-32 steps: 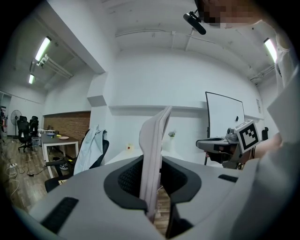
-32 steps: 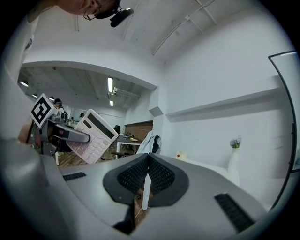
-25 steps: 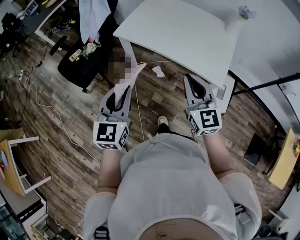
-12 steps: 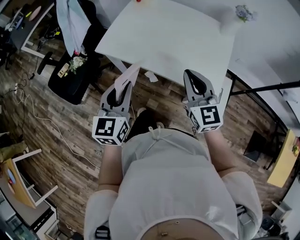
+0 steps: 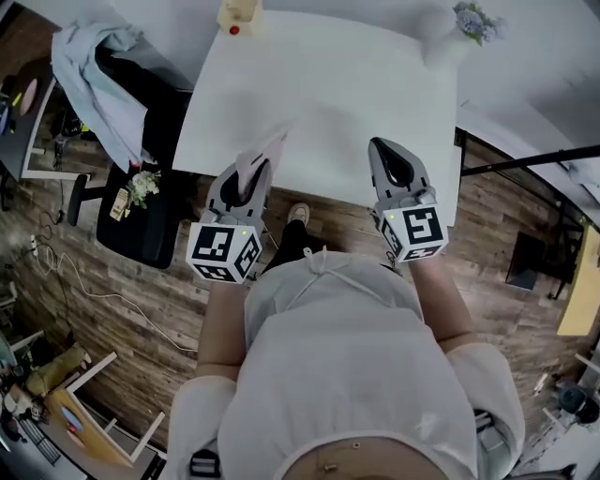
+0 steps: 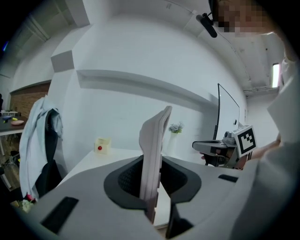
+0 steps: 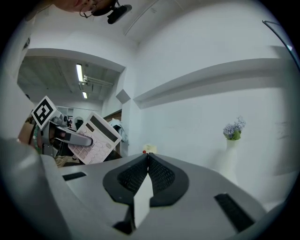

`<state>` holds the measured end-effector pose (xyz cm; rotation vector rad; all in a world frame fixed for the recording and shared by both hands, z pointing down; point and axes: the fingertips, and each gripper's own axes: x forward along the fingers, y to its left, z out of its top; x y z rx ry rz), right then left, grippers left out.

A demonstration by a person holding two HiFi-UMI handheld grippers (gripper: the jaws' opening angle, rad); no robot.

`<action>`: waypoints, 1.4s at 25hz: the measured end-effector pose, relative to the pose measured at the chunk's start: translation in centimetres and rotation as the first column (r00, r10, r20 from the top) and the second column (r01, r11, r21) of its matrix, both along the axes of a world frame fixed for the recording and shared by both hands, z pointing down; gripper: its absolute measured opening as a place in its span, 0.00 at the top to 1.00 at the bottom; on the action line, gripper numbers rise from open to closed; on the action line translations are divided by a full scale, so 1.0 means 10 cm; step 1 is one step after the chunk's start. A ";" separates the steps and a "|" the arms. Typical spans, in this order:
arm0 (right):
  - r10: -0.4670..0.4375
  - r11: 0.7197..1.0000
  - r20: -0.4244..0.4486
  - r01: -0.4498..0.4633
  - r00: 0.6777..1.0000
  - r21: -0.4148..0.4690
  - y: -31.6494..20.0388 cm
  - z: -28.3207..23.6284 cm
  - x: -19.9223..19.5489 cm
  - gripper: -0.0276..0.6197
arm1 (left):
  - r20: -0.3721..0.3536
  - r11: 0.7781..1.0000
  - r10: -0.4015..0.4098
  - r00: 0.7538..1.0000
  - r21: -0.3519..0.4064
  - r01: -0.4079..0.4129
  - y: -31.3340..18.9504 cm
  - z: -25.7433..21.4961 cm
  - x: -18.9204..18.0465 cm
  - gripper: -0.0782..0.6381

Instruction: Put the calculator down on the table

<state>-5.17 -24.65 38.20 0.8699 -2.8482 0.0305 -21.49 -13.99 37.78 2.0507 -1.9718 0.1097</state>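
Observation:
A pale pink calculator [image 5: 265, 150] stands on edge in my left gripper [image 5: 251, 174], whose pads are shut on its lower end. It sticks out over the near edge of the white table [image 5: 328, 84]. In the left gripper view the calculator [image 6: 155, 145] is edge-on between the jaws. My right gripper [image 5: 392, 156] hovers over the table's near edge further right, jaws shut with nothing in them. From the right gripper view the calculator [image 7: 96, 138] shows its keys and display, held up at the left.
A yellow box with a red dot [image 5: 238, 14] sits at the table's far edge, a white vase with flowers [image 5: 452, 36] at its far right corner. A chair draped with a light jacket [image 5: 108, 80] stands left of the table, above wood floor.
The table has come closer in the head view. Both grippers, earlier over the wood floor, now reach over the table's near edge. The calculator stays in the left gripper.

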 end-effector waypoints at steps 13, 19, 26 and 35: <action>0.218 0.968 -0.086 -0.226 0.972 -0.111 -0.69 0.59 -0.44 0.95 | -0.153 0.938 0.250 0.956 -0.206 -0.278 -1.12 0.97 -0.40 0.76; 0.248 0.952 -0.152 -0.270 0.957 -0.146 -0.83 0.88 -0.55 0.95 | -0.295 0.900 0.259 0.920 -0.271 -0.341 -1.39 1.45 -0.48 0.76; 0.253 0.941 -0.177 -0.284 0.951 -0.183 -0.94 1.14 -0.67 0.95 | -0.380 0.874 0.226 0.897 -0.328 -0.359 -1.52 1.85 -0.57 0.76; 0.251 0.934 -0.181 -0.287 0.951 -0.214 -1.03 1.30 -0.77 0.95 | -0.405 0.868 0.173 0.898 -0.367 -0.333 -1.70 2.08 -0.66 0.74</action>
